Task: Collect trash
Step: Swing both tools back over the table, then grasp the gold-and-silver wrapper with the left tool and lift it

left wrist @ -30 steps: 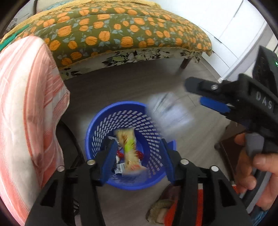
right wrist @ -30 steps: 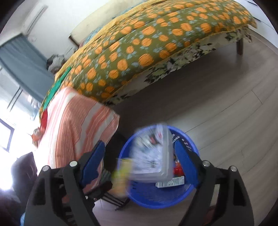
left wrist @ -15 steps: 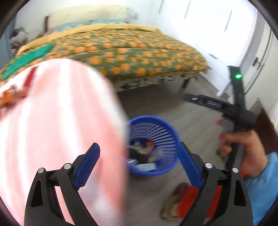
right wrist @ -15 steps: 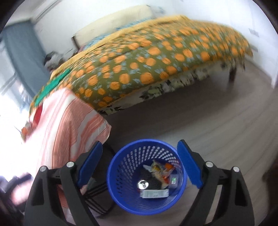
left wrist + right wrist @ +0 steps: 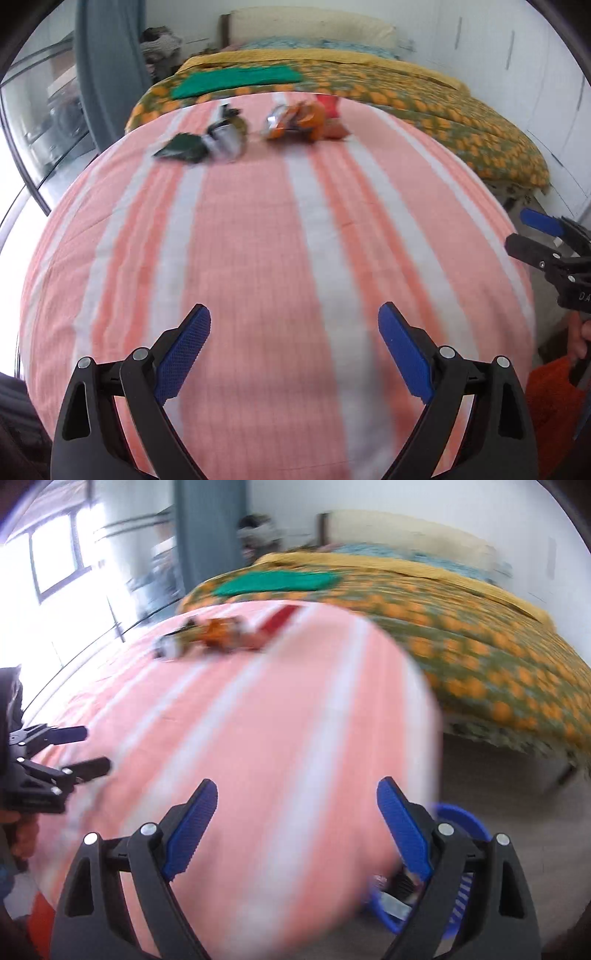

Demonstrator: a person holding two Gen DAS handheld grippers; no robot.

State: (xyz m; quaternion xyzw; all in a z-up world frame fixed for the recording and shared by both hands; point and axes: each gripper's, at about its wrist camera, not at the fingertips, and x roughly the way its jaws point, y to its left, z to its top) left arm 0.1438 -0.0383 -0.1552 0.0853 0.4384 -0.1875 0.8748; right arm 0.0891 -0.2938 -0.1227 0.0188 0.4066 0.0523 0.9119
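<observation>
Several pieces of trash lie at the far end of a table under a pink striped cloth (image 5: 277,240): a dark green wrapper (image 5: 183,147), a crumpled silver piece (image 5: 225,138), an orange wrapper (image 5: 295,120) and a red packet (image 5: 328,105). My left gripper (image 5: 293,314) hovers over the near part of the cloth, its jaws opening with nothing between them. My right gripper (image 5: 297,788) is open and empty above the table's right edge. The blue basket (image 5: 461,819) stands on the floor below that edge, mostly hidden by the table and a finger. The orange wrapper (image 5: 218,631) appears blurred in the right wrist view.
A bed with an orange-patterned cover (image 5: 424,99) and a green cloth (image 5: 236,79) stands behind the table. Windows and a grey curtain (image 5: 107,66) are at the left. An orange-red fabric (image 5: 550,398) lies low at the right. Wooden floor (image 5: 498,775) runs beside the basket.
Both grippers swung up and away from the blue basket to above the striped table. The snack packet and clear box fell into the basket, and the jaws widened.
</observation>
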